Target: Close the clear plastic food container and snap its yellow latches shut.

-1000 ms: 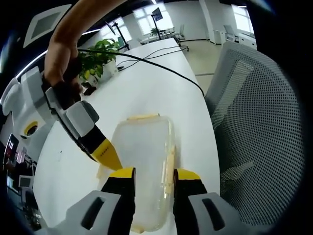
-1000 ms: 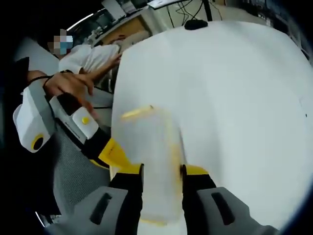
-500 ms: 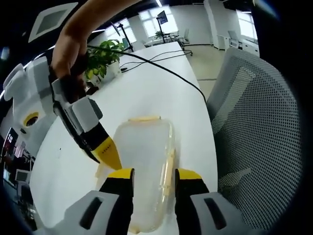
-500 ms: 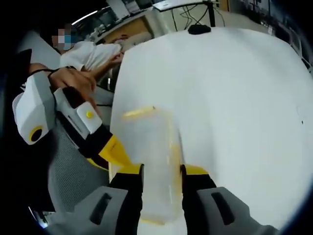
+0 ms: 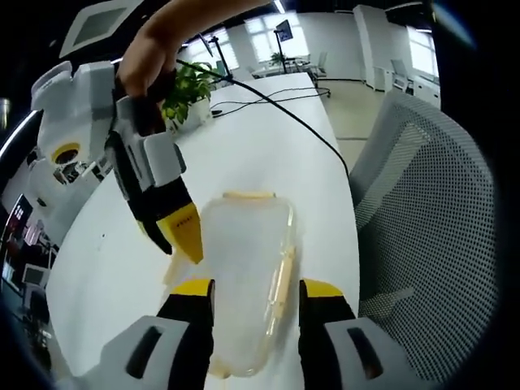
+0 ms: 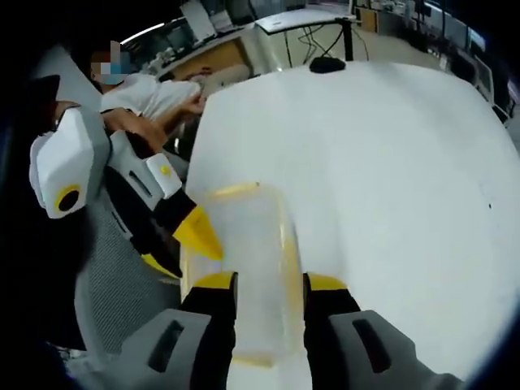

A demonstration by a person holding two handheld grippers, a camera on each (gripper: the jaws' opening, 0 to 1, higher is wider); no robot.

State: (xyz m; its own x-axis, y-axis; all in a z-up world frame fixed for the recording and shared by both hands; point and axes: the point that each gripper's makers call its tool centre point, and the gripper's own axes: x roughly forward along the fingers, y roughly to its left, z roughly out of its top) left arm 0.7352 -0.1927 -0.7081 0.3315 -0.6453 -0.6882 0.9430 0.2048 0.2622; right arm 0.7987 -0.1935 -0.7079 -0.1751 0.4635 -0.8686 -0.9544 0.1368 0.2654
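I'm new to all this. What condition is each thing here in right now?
Clear container: lid on, lying flat on the table.
Yellow latches: too blurred to tell.
Left gripper: open, jaws over the container.
Right gripper: open, jaws over it.

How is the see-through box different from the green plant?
The clear plastic food container lies flat near the white table's chair-side edge, between the left hand-held gripper's jaws; the leafy green potted plant stands upright farther along the table. The container is see-through with yellow trim; the plant is solid green. Both rest on that table.
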